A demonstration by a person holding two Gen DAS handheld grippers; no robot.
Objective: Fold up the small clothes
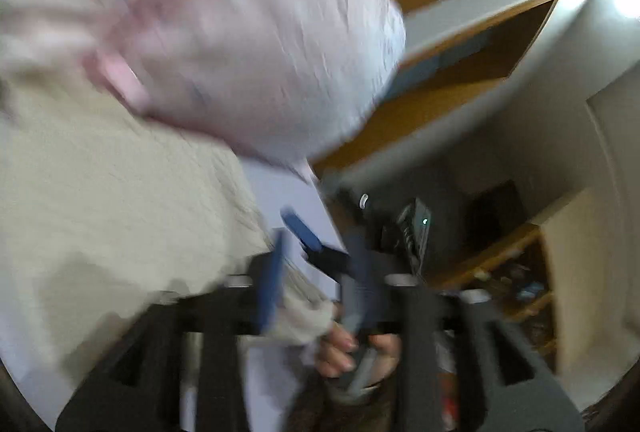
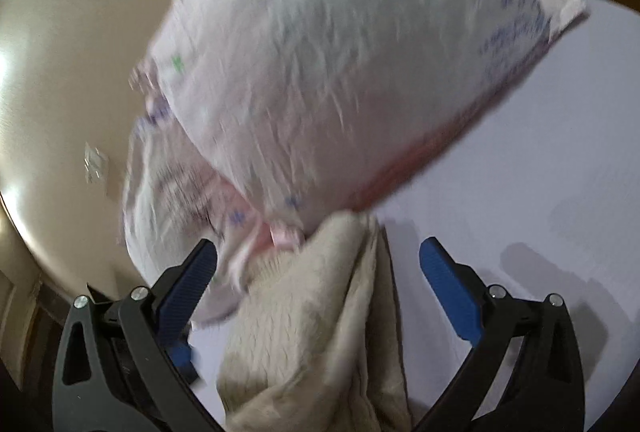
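Right wrist view shows the right gripper [image 2: 318, 284] with its blue pads spread wide, released, and a beige knit garment [image 2: 316, 332] lying between the open fingers without being pinched. Above it a white printed garment [image 2: 340, 64] with pink trim is blurred, seemingly in the air over the pale table [image 2: 540, 172]. In the left wrist view the same printed piece fills the upper frame and the beige knit spreads across the left; the left gripper [image 1: 316, 264] is smeared by motion, so I cannot tell whether it is clenched or released, though the knit seems to run between its blue pads [image 1: 272, 280]. A hand [image 1: 352, 348] on the other tool's handle shows below. The risk, as I judge it: with neither grasp confirmed, the printed garment may land crumpled on the knit, tangling both and spoiling any fold.
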